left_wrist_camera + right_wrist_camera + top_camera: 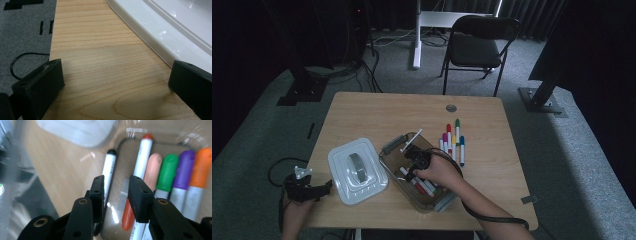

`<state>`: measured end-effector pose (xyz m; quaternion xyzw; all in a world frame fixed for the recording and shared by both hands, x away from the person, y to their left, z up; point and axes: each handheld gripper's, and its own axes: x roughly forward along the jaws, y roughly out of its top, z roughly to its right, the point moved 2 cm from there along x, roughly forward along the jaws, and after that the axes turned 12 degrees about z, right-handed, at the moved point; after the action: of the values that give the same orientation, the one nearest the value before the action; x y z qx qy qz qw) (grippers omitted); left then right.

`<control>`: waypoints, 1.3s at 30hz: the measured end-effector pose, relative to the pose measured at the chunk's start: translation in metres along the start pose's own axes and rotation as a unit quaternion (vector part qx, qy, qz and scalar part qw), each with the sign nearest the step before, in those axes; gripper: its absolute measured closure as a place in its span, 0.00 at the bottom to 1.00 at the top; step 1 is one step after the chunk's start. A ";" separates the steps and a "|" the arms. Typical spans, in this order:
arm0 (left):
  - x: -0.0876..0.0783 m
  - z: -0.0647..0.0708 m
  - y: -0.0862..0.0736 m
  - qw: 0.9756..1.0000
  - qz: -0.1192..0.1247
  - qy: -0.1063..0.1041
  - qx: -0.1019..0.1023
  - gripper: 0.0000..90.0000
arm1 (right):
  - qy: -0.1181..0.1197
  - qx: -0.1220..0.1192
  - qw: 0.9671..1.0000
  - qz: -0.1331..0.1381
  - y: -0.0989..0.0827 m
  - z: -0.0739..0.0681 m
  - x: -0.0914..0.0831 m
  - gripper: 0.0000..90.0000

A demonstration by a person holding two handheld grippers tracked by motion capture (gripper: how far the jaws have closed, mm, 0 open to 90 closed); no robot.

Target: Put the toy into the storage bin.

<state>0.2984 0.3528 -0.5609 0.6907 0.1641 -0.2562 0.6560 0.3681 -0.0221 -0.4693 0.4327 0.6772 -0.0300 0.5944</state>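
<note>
My right tongs [418, 161] sat over the clear tub [388, 159] with the jaws a little apart and nothing clamped, while the left tongs [326, 189] idled wide open at the worktop [377, 111] edge beside the white lid [343, 186]. The markers [143, 152] in the tub looked light, stiff and pretty slick, so they'd probably roll or squirt out. I reckoned pinching one mid-barrel, across its width, beat grabbing the rounded cap.
</note>
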 end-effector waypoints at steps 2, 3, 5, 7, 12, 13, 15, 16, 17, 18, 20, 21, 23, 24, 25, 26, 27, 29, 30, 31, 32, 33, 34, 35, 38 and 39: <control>0.000 0.000 0.000 1.000 0.000 0.000 0.000 0.01 | 0.004 0.002 0.999 0.032 -0.001 0.002 -0.021 0.70; 0.000 0.000 0.000 1.000 -0.001 0.000 0.001 0.01 | 0.004 0.002 0.999 0.032 -0.001 0.002 -0.021 0.70; 0.000 0.000 0.000 1.000 0.000 0.000 0.000 0.01 | 0.001 0.001 0.999 0.044 -0.002 0.003 -0.029 0.69; 0.000 0.000 0.000 1.000 -0.001 0.000 0.002 0.01 | 0.006 0.010 0.995 0.096 -0.007 0.009 -0.063 0.68; 0.000 0.000 0.000 1.000 -0.001 0.000 0.001 0.01 | -0.006 0.019 0.990 0.141 -0.014 0.021 -0.098 0.68; 0.000 0.000 0.000 1.000 -0.001 0.000 0.001 0.00 | -0.011 0.027 0.986 0.162 -0.018 0.029 -0.111 0.66; 0.000 0.000 0.000 1.000 -0.001 0.000 0.001 0.00 | -0.015 0.029 0.985 0.169 -0.019 0.032 -0.116 0.65; 0.000 0.000 0.000 1.000 -0.001 0.000 0.001 0.01 | -0.021 0.031 0.984 0.175 -0.021 0.036 -0.121 0.64; 0.000 0.000 0.000 1.000 -0.001 0.000 0.001 0.00 | -0.034 0.038 0.980 0.192 -0.026 0.046 -0.132 0.63; 0.000 0.000 0.000 1.000 -0.001 0.000 0.001 0.01 | -0.034 0.038 0.980 0.192 -0.026 0.046 -0.132 0.63; 0.000 0.000 0.000 1.000 -0.001 0.000 0.001 0.01 | -0.045 0.051 0.975 0.209 -0.035 0.061 -0.144 0.62; 0.000 0.000 0.000 1.000 -0.001 0.000 0.001 0.01 | -0.045 0.051 0.975 0.209 -0.035 0.061 -0.144 0.62; 0.000 0.000 0.000 1.000 -0.001 0.000 0.002 0.01 | -0.060 0.061 0.972 0.220 -0.043 0.075 -0.150 0.61; 0.000 0.000 0.000 1.000 -0.001 0.000 0.002 0.01 | -0.060 0.061 0.972 0.220 -0.043 0.075 -0.150 0.61; 0.000 0.000 0.000 1.000 -0.001 0.000 0.002 0.00 | -0.062 0.066 0.971 0.219 -0.046 0.080 -0.151 0.61; 0.000 0.000 0.000 1.000 -0.001 0.000 0.002 0.00 | -0.071 0.072 0.969 0.223 -0.051 0.089 -0.151 0.61; 0.000 0.000 0.000 1.000 -0.001 0.000 0.002 0.00 | -0.071 0.072 0.969 0.223 -0.051 0.089 -0.151 0.61; 0.000 0.000 0.000 1.000 -0.001 0.000 0.001 0.01 | -0.075 0.077 0.967 0.231 -0.056 0.100 -0.149 0.60; 0.000 0.000 0.000 1.000 -0.001 0.000 0.001 0.01 | -0.077 0.082 0.967 0.230 -0.058 0.104 -0.148 0.60; 0.000 0.000 0.000 1.000 -0.001 0.000 0.001 0.00 | -0.083 0.087 0.965 0.233 -0.060 0.109 -0.147 0.60; 0.000 0.000 0.000 1.000 -0.001 0.000 0.001 0.01 | -0.088 0.094 0.963 0.237 -0.062 0.114 -0.145 0.61; 0.000 0.000 0.000 1.000 -0.001 0.000 0.001 0.01 | -0.088 0.094 0.963 0.237 -0.062 0.114 -0.145 0.61; 0.000 0.000 0.000 1.000 -0.001 0.000 0.001 0.01 | -0.092 0.103 0.961 0.239 -0.064 0.119 -0.144 0.61; 0.000 0.000 0.000 1.000 -0.001 0.000 0.001 0.01 | -0.098 0.112 0.960 0.238 -0.065 0.125 -0.142 0.62; 0.000 0.000 0.000 1.000 -0.001 0.000 0.001 0.00 | -0.132 0.156 0.955 0.214 -0.075 0.149 -0.125 0.65; 0.000 0.000 0.000 1.000 -0.001 0.000 0.001 0.00 | -0.132 0.156 0.955 0.214 -0.075 0.149 -0.125 0.65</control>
<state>0.2984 0.3529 -0.5608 0.6912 0.1644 -0.2572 0.6551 0.4271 -0.2204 -0.4446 0.6475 0.4705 -0.0645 0.5960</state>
